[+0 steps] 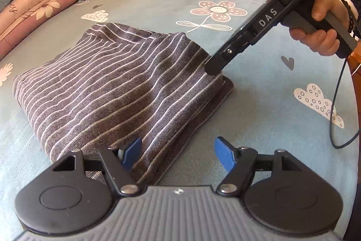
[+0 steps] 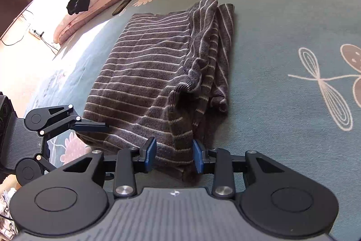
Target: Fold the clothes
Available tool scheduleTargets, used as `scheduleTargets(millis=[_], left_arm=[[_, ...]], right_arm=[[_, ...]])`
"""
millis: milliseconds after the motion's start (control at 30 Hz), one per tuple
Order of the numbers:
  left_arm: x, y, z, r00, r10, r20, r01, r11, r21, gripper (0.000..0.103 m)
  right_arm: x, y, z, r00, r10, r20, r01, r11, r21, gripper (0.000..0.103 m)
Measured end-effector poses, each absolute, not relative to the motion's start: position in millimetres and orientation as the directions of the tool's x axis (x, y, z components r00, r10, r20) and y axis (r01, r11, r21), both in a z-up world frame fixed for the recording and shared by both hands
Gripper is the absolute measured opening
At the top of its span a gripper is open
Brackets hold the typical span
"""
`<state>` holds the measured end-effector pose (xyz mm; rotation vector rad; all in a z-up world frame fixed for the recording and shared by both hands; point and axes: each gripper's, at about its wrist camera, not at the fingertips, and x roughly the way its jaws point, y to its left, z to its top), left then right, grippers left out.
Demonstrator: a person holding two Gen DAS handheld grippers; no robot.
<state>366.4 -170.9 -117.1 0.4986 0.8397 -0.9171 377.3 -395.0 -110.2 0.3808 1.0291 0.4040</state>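
Lying folded on bed [image 1: 259, 105]: striped garment [image 1: 117, 87]. Left gripper [image 1: 177, 154] jaws released at near corner. Right gripper [image 2: 173, 156] jaws parted, straddling garment edge, not clamped.

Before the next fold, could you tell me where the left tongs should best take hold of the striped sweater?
Probably the near corner of the striped sweater, right ahead of the open left tongs, approached low and flat over the bedsheet. The layers there lie thin and flat, so one bite should catch them all. The right tongs already straddle the bunched edge on the other side.
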Motion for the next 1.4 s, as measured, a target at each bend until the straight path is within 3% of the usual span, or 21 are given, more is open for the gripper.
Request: scheduleTargets(millis=[300,400,733,767,800,833,867,1133,1267,1400], left_arm=[[363.1,-176.6,-118.9,0.333,-0.497,-0.801,0.85,0.526,0.026,0.072],[362.6,-177.9,-119.9,0.329,-0.5,-0.801,0.852,0.523,0.024,0.072],[366.3,-180.2,-123.7,0.308,-0.492,-0.814,0.856,0.518,0.011,0.072],[367.1,-180.5,-124.4,0.309,-0.489,-0.816,0.855,0.519,0.013,0.072],[367.8,-180.8,-125.2,0.31,-0.486,-0.817,0.854,0.521,0.014,0.072],[368.7,-181.2,-125.8,0.312,-0.483,-0.818,0.853,0.522,0.016,0.072],[370.2,-182.0,-126.2,0.315,-0.481,-0.818,0.851,0.525,0.019,0.072],[377.4,-180.8,-131.0,0.242,-0.458,-0.856,0.885,0.465,0.001,0.076],[372.0,-176.3,-111.5,0.212,-0.483,-0.85,0.925,0.38,0.015,0.076],[374.1,-173.1,-95.4,0.284,-0.512,-0.811,0.932,0.344,0.109,0.077]], right_arm=[[387.1,-396.7,-108.5,0.469,0.539,-0.7,-0.218,0.839,0.499,0.038],[384.9,-387.7,-106.5,0.375,0.614,-0.695,-0.307,0.789,0.532,0.039],[400.7,-384.2,-128.4,0.221,0.651,-0.726,-0.416,0.737,0.534,0.045],[399.1,-386.2,-129.2,0.21,0.657,-0.724,-0.415,0.731,0.542,0.044],[399.5,-388.8,-128.9,0.203,0.66,-0.723,-0.392,0.732,0.558,0.035],[401.0,-391.1,-129.3,0.19,0.657,-0.729,-0.367,0.737,0.568,0.026],[402.5,-393.5,-129.7,0.178,0.653,-0.736,-0.343,0.742,0.576,0.007],[395.6,-430.1,-138.5,0.189,0.675,-0.713,-0.141,0.737,0.66,0.008],[384.8,-432.5,-116.9,0.223,0.593,-0.774,-0.132,0.805,0.578,0.014],[383.3,-425.4,-75.5,0.357,0.536,-0.765,-0.176,0.843,0.508,0.014]])
